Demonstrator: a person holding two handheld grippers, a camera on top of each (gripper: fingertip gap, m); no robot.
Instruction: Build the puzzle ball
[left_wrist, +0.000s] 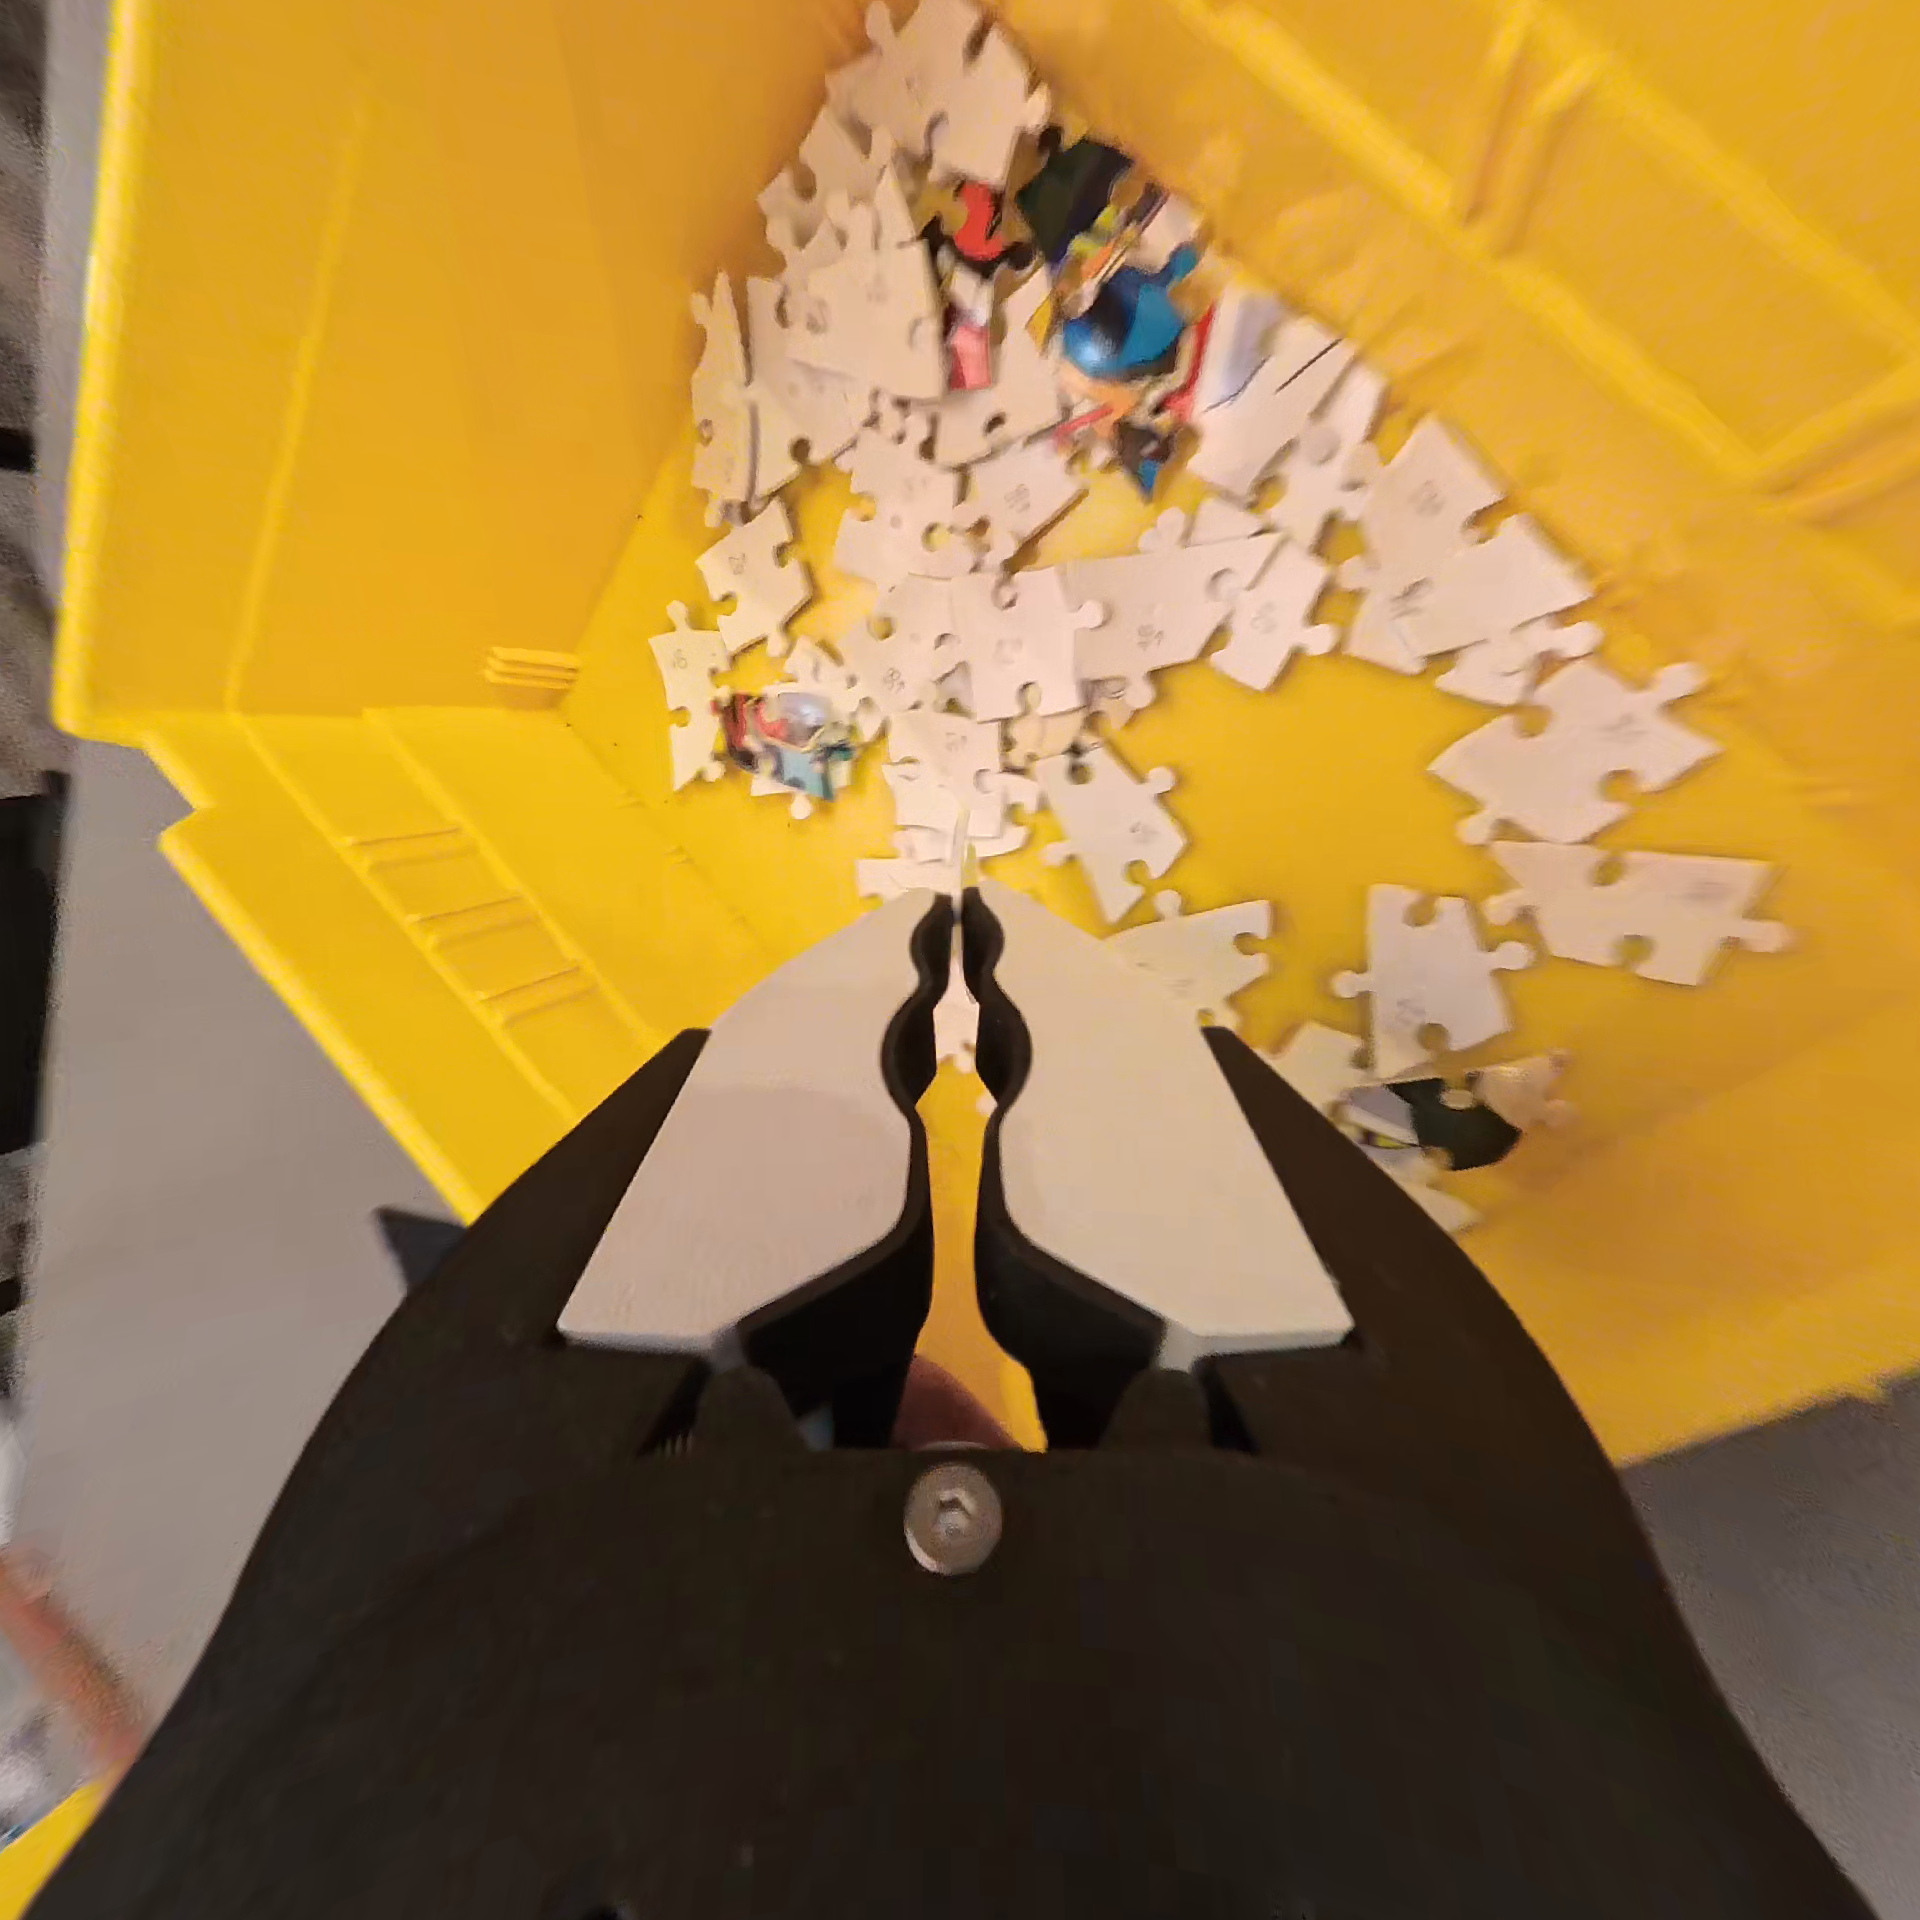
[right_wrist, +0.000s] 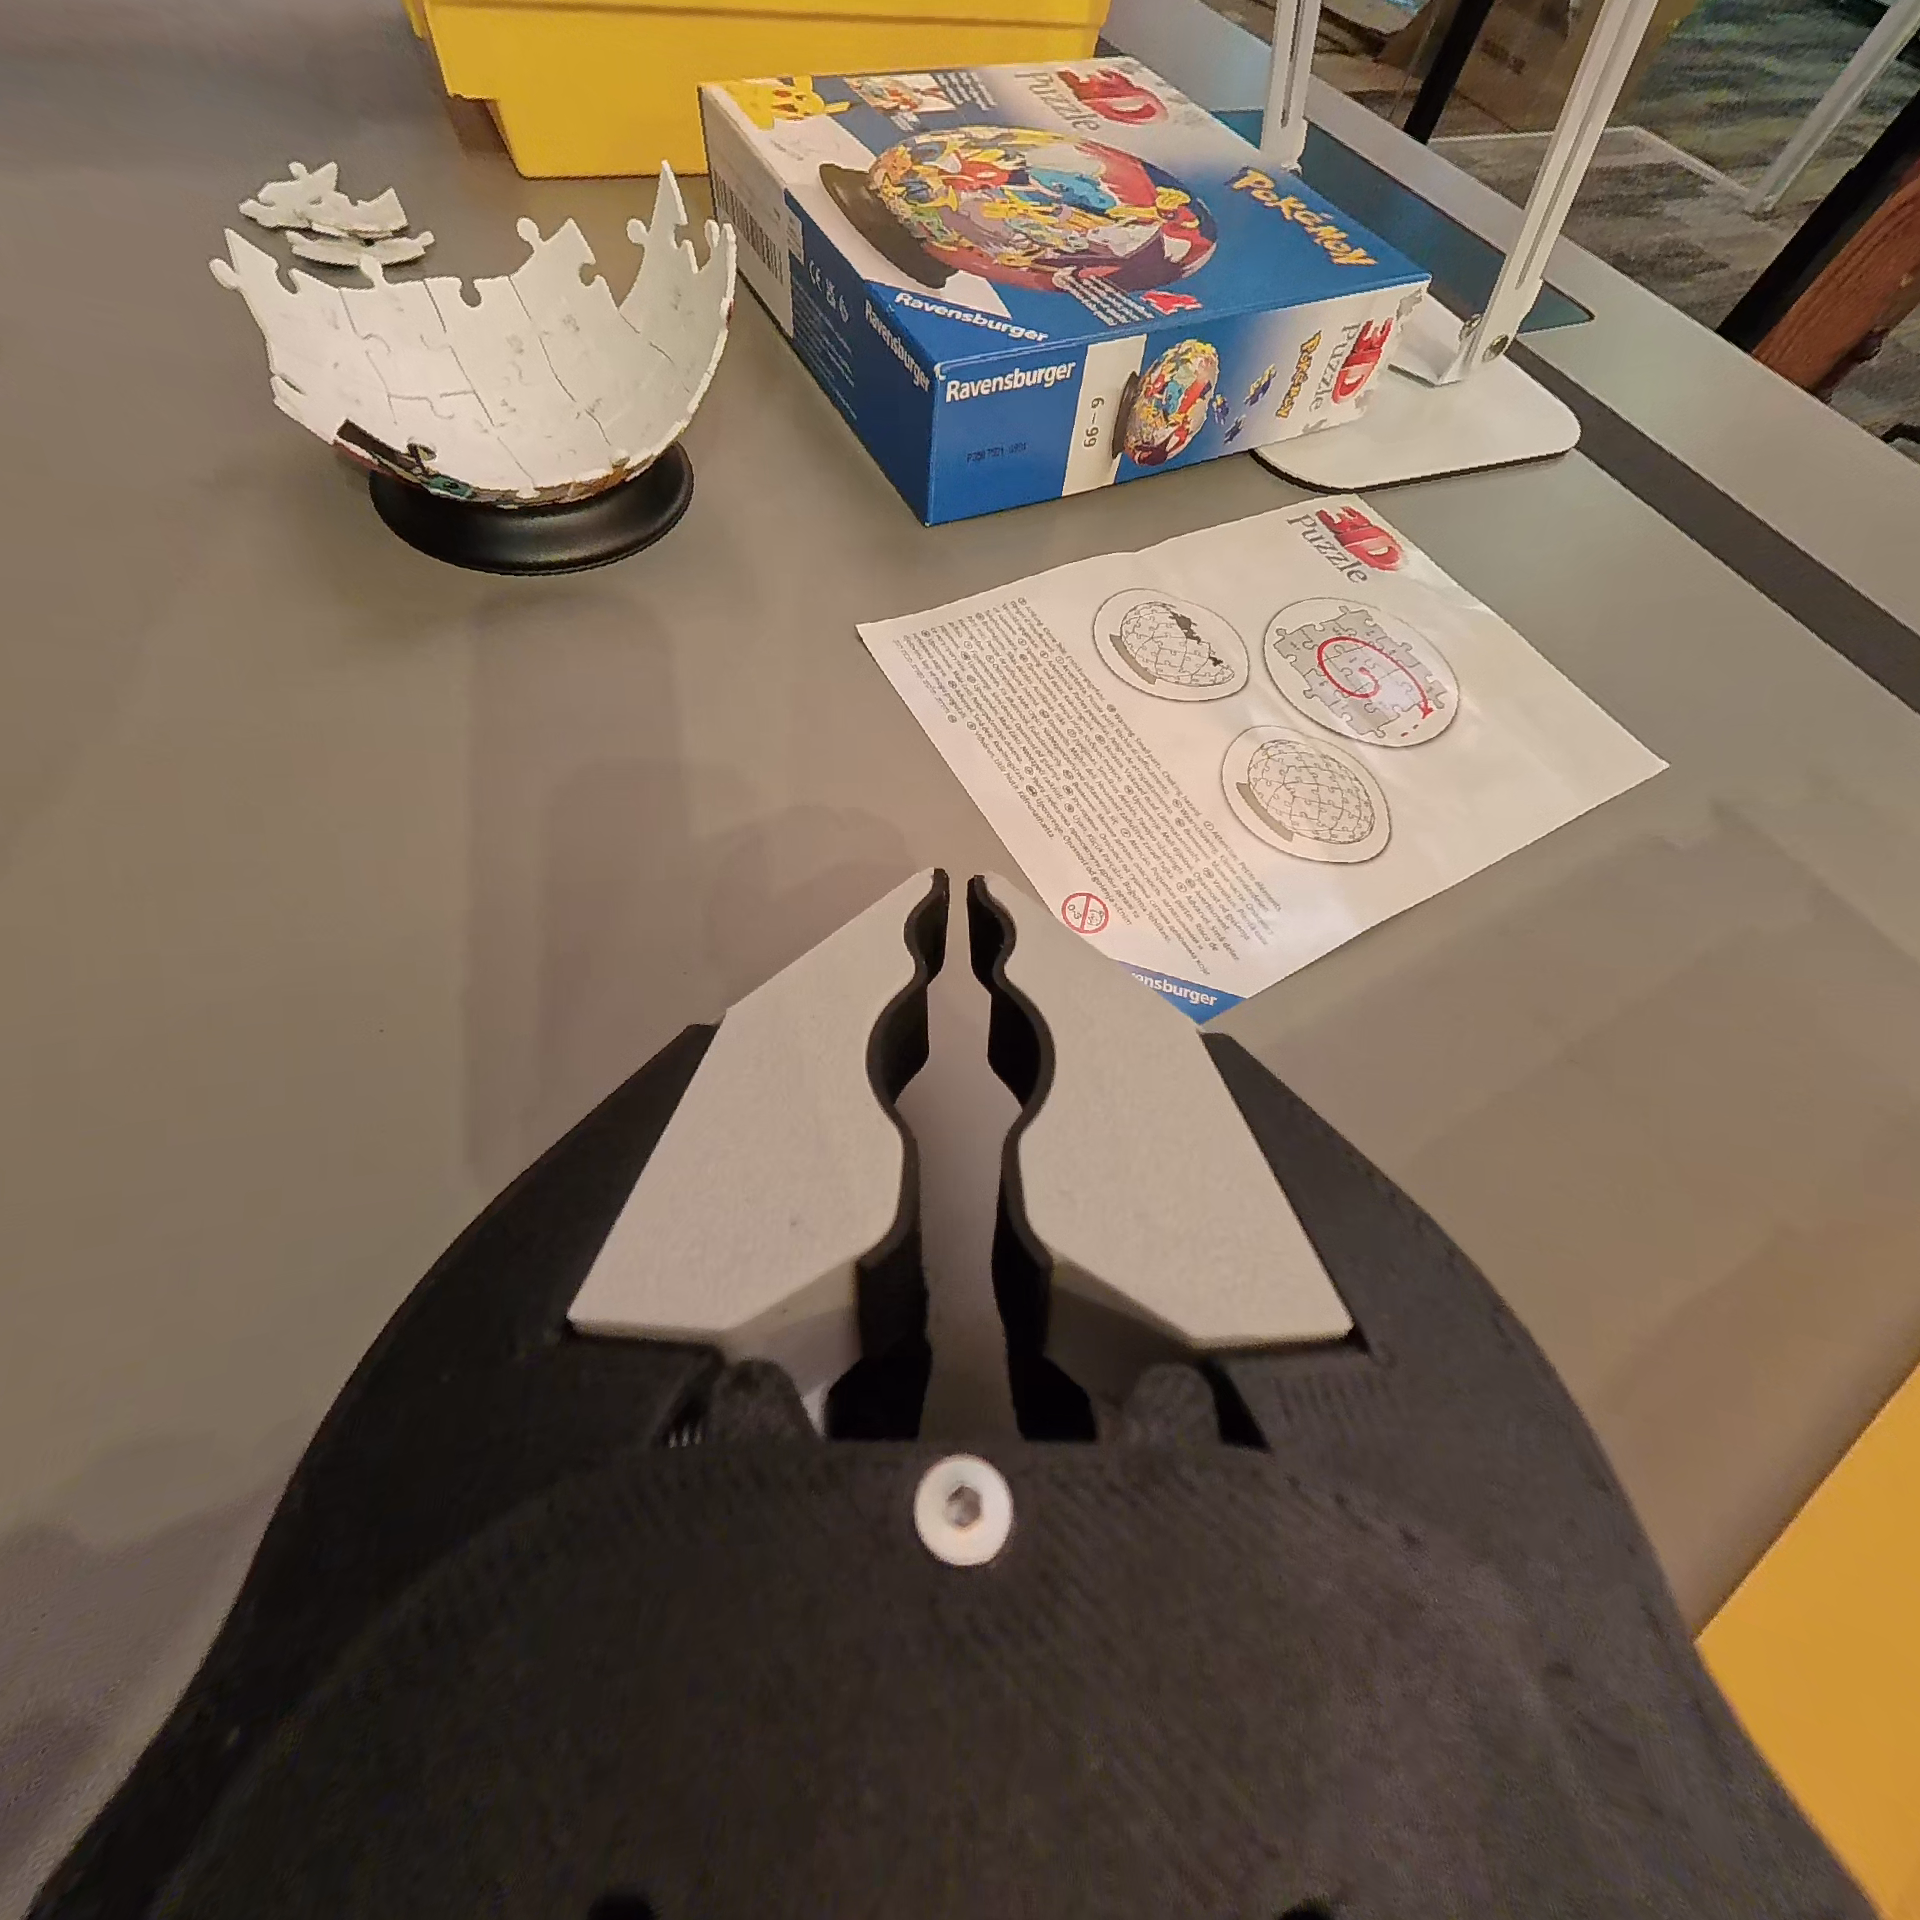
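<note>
Puzzle ball, a half-built white plastic shell (right_wrist: 488, 353) on its black stand, sits far-left across the grey worktop (right_wrist: 312, 831) from the right gripper (right_wrist: 958, 883), fingers nearly closed and empty, while the left gripper (left_wrist: 958, 902) pinches a thin white puzzle piece (left_wrist: 961, 852) edge-on over the yellow plastic bin (left_wrist: 416, 416).

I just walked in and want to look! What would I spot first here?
Probably the bright yellow bin, scattered with white puzzle pieces, where the left claw pinches one piece edge-on. On the grey table, a half-built puzzle ball sits like a bowl on its black stand, left of the colourful blue box.
</note>
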